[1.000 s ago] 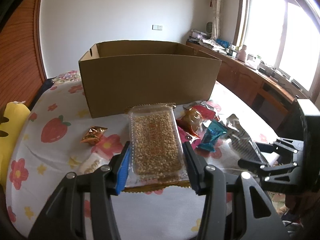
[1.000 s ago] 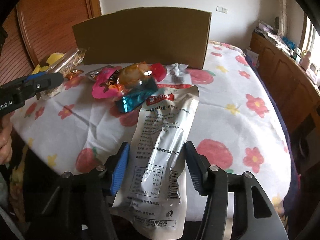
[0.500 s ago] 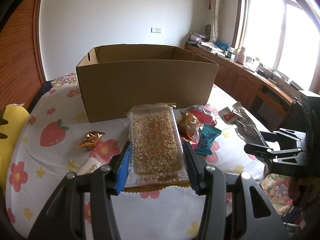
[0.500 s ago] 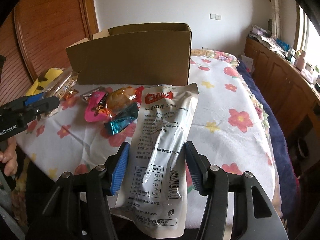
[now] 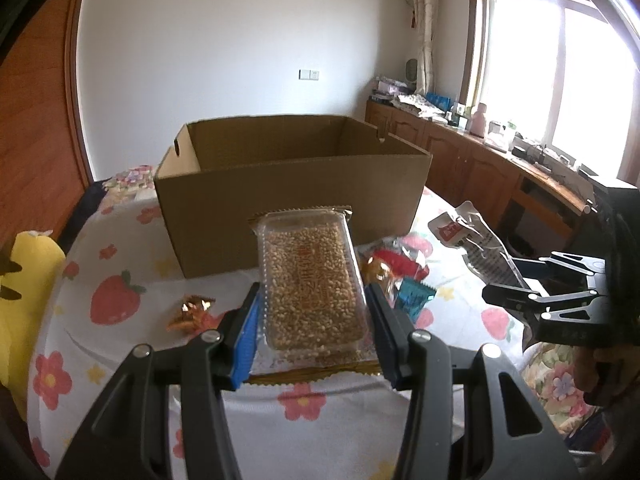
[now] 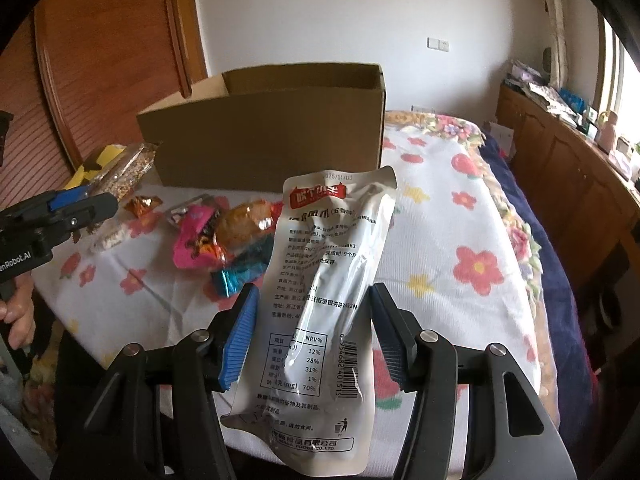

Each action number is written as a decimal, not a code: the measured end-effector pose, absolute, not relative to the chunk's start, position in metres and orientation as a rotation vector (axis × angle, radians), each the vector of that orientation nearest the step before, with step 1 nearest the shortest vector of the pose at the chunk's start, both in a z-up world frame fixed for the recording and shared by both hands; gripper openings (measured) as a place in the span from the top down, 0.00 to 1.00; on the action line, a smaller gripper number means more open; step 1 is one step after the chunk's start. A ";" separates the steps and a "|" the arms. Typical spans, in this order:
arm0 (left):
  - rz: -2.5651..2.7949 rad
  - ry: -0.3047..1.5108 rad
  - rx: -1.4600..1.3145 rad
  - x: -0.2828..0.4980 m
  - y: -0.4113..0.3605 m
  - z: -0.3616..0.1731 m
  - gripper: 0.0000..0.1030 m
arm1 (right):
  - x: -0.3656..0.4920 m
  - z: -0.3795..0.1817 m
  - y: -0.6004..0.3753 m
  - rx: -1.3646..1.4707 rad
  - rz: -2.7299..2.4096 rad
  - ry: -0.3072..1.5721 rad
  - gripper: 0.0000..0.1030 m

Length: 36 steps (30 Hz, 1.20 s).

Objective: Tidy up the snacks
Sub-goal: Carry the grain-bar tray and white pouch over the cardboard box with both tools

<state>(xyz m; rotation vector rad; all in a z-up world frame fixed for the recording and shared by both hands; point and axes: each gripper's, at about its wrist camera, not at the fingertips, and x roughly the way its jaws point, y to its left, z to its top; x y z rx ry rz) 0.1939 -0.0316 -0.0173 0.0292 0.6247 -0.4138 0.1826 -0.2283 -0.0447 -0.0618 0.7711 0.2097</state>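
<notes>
My left gripper [image 5: 312, 320] is shut on a clear pack of puffed-grain bar [image 5: 310, 280], held flat above the floral cloth in front of the open cardboard box [image 5: 288, 196]. My right gripper [image 6: 312, 328] is shut on a long silver snack pouch [image 6: 328, 280] with printed text, lifted off the cloth. That pouch [image 5: 476, 244] and right gripper [image 5: 532, 292] also show at the right of the left wrist view. The box [image 6: 264, 144] stands at the back in the right wrist view, where the left gripper [image 6: 80, 204] with the grain bar [image 6: 128, 172] is at the left.
Loose snacks lie on the cloth: a pink pack [image 6: 200, 236], a golden bun [image 6: 248, 224], a teal wrapper [image 6: 240, 276], a gold wrapper [image 5: 190, 312]. A yellow plush [image 5: 24, 280] sits at the left edge. Wooden cabinets [image 5: 480, 168] line the right wall.
Both grippers have risen with their packs. The silver pouch has come up off the cloth, and the box's open inside now shows.
</notes>
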 end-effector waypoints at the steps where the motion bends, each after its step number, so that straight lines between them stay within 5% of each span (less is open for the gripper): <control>1: -0.414 0.619 0.029 0.195 -0.032 -0.015 0.53 | 0.185 -0.041 -0.228 -0.062 0.216 0.765 0.44; 36: -0.367 0.492 0.018 0.357 -0.019 0.053 0.53 | 0.337 0.035 -0.175 -0.160 0.378 0.546 0.43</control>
